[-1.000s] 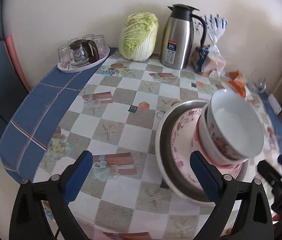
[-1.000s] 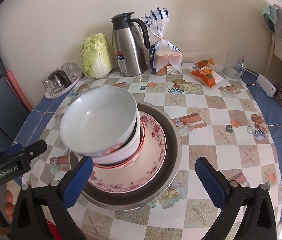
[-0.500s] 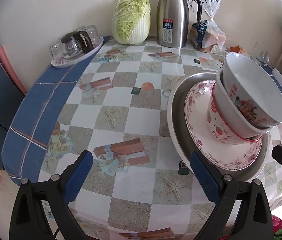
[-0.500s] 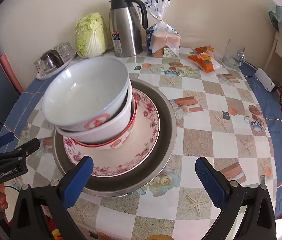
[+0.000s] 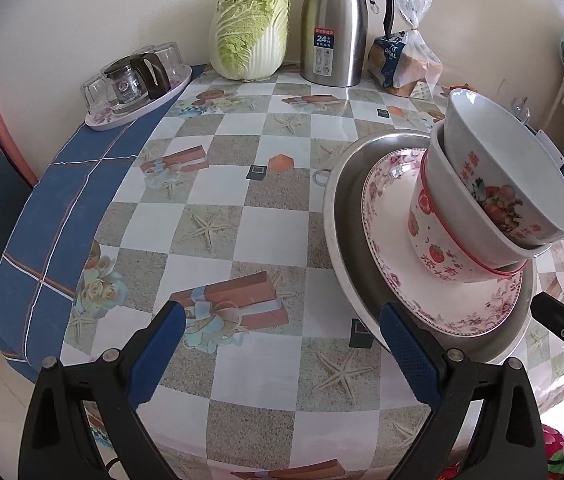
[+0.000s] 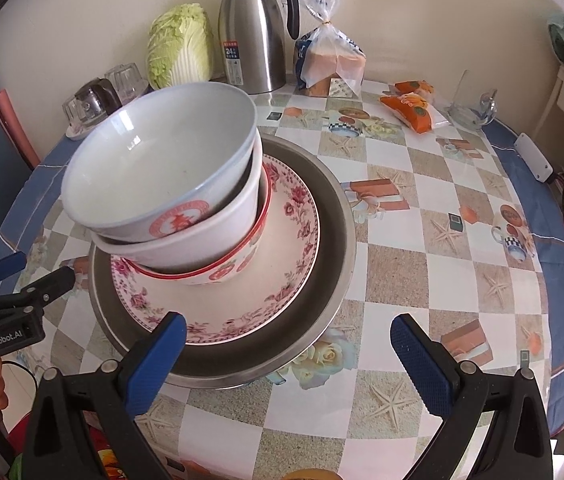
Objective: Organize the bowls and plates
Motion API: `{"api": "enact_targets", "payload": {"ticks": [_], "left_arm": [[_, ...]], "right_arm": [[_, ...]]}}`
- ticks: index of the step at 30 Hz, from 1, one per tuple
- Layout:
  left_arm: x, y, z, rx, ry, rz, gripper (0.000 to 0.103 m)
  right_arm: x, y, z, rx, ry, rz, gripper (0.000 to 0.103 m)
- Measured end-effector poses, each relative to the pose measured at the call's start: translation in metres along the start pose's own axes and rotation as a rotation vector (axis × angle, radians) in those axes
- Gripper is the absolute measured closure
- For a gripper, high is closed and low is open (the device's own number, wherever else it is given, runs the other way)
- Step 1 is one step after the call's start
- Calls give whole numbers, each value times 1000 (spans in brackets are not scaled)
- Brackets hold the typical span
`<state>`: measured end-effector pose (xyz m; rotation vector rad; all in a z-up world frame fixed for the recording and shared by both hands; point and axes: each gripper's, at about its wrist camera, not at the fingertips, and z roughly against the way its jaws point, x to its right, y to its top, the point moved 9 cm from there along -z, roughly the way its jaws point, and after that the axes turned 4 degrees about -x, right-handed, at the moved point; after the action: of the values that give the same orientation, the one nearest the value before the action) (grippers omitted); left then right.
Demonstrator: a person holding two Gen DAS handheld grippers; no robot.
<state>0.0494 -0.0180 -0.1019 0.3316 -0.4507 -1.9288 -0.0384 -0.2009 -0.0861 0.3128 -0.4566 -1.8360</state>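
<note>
**Both fingers spread and empty; dish stack nested, top bowl tilted**

Left gripper (image 5: 280, 344): fingers (image 5: 154, 356) spread wide, nothing between them, poised above bare tabletop (image 5: 210, 184) just left of the stack. Right gripper (image 6: 286, 354): fingers (image 6: 422, 364) equally wide, holding nothing, its left finger overlapping the near rim of the steel basin (image 6: 334, 216) in view; contact cannot be told.

Stack, bottom up: steel basin, floral plate (image 6: 294, 240), red-rimmed bowl (image 6: 238, 266), plain white bowl (image 6: 186, 248), top bowl (image 6: 158, 168). Largest sits lowest, so each piece cradles the next. Top bowl leans toward the left gripper, not seated flat; judged likeliest to slip if the basin is jolted.

Judgement: nesting looks nearly finished; seating the top bowl level remains.

Cabbage (image 5: 250, 32), thermos (image 5: 332, 28), bread bag (image 6: 330, 52) stand at the wall, well apart.
</note>
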Motion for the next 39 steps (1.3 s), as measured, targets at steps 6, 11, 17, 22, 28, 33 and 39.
{"api": "enact_targets", "payload": {"ticks": [6,11,17,22,28,33,39], "left_arm": [[4,0,-3,-6,-7,-16,5],[7,-1,-8,-17,-9,-25,5],[10,-1,-9,-21,-15,-33,5],[10,-2,-9,-26,-18,-30,5],[9,-2,-10,-30,-19,-25,5],[8,-4,-13,-45,-23,-20,5],[8,-4,-14,-49,-25,-18,5]], "right_arm": [[-2,-1,-2,-5,-1,16,0],[-3,-2,-7,-20,3,19,0],[-3,-3,-8,-23,0,21,0],[-3,-4,-9,-27,0,22,0],[-4,-4,-10,-31,0,24,0],[-4,-5,-11,-33,0,24,0],[-5,-6,-13,-40,-1,30,0]]}}
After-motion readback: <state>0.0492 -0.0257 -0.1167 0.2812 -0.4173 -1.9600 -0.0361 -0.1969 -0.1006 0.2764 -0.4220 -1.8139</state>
